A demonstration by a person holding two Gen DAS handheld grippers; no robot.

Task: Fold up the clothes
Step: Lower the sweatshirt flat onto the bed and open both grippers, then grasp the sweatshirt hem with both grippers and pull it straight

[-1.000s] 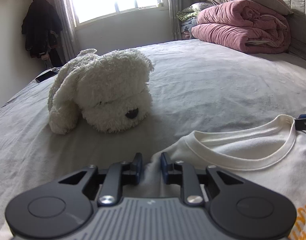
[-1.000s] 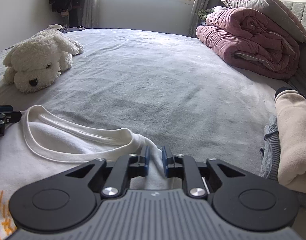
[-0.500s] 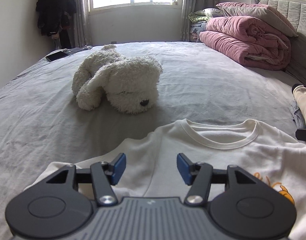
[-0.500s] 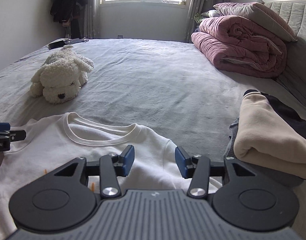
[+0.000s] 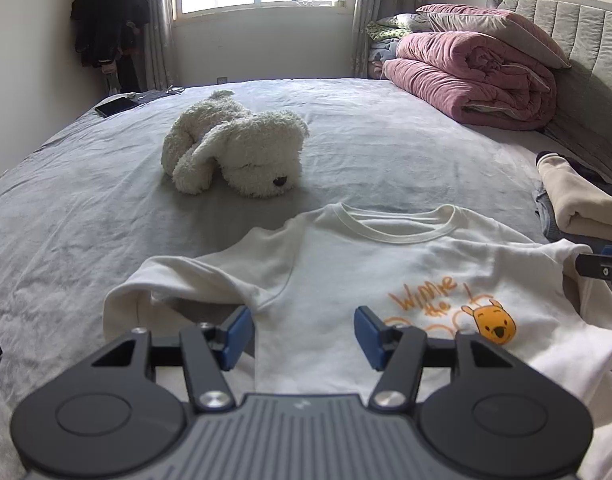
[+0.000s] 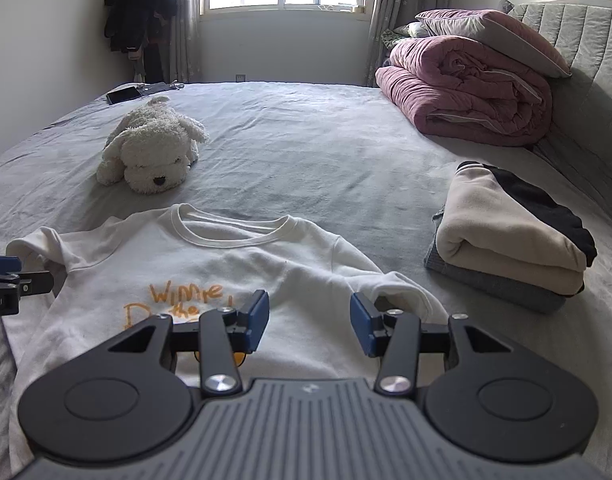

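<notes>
Left wrist view: white cotton T-shirt with orange bear print [image 5: 346,280] spread flat on grey bed sheet [image 5: 86,220].
Left gripper [image 5: 302,336] and right gripper [image 6: 310,322] both above shirt, blue pads apart, empty; fluffy white plush dog [image 5: 242,156] beyond.

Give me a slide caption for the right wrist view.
Open right gripper above a white T-shirt spread on the bed.

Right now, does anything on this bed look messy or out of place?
Mostly tidy. The white T-shirt lies flat, front up, but its sleeve nearest the plush dog is bunched and curled under. Folded clothes sit neatly stacked.
</notes>
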